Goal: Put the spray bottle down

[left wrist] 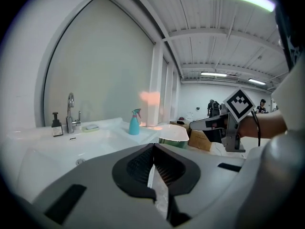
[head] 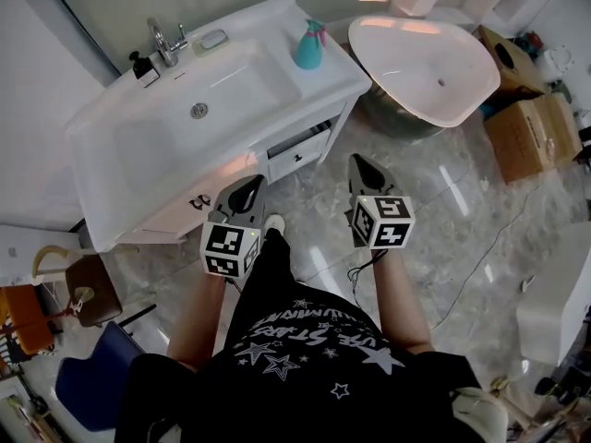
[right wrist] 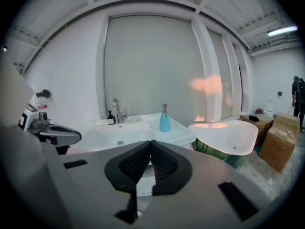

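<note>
White vanity sink (head: 111,169) beside a white freestanding tub (head: 406,77), glossy marble floor (head: 443,206), cardboard boxes (head: 531,135) at right

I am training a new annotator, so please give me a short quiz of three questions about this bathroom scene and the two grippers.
1. True or false: the spray bottle stands upright on the vanity top, held by no gripper.
2. What is between the jaws of the right gripper? A the bottle; B nothing; C a cloth.
3. Fill in: the jaws of the left gripper are ____ (apart or together).
Key: 1 true; 2 B; 3 together.
</note>
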The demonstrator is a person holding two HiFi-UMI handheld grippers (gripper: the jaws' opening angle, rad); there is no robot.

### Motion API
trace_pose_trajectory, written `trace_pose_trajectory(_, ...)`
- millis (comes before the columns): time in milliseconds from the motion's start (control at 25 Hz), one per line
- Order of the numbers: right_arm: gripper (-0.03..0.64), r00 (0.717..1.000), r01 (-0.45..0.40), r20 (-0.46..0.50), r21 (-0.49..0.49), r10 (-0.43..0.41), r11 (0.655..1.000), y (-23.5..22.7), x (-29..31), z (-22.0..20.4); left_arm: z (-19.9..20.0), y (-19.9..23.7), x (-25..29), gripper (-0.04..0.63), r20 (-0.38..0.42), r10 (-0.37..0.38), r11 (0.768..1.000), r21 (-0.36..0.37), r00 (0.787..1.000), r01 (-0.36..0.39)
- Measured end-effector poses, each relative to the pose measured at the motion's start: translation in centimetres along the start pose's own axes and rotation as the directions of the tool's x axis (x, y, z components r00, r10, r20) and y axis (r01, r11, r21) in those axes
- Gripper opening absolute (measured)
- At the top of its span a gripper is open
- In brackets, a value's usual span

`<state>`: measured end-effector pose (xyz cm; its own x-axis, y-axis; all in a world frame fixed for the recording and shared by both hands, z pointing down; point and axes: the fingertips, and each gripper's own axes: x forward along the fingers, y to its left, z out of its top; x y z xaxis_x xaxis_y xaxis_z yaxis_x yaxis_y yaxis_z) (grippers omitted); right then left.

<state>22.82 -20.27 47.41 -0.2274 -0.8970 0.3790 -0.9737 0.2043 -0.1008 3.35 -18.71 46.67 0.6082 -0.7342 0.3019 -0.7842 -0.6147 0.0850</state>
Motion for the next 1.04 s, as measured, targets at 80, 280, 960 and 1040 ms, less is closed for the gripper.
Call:
trace_pose_trajectory(80,0.012,1.0,-0.014,0.007,-0.018,0.015,1.0,0.8,-2.2,-0.4,-0.2,-1.4,-1.9,0.015,0.009,0.002,1.0,0.011,1.0,-0.002)
trace_pose_trajectory(280,0.011,0.999,-0.036,0.026,-0.034,0.037,0.999,1.7,-7.7,-1.3,-0.8,-5.6,-6.3,0.015,0.018,0.011,1.0,0.019,1.0,-0.012)
trace_pose_trajectory(960,0.011,0.994,-0.088,0.056,-0.043,0.09,0.995,4.3,-14.7,-3.2,-2.3,-11.1,-13.5,0.015,0.02,0.005,1.0,0.02,1.0,-0.006)
trace_pose_trajectory(1040,0.011,0.994,-0.099,0.051,-0.042,0.101,0.994,5.0,-14.5,-3.1,-2.4,-10.9,-13.7,0.015,0.019,0.005,1.0,0.016,1.0,-0.005)
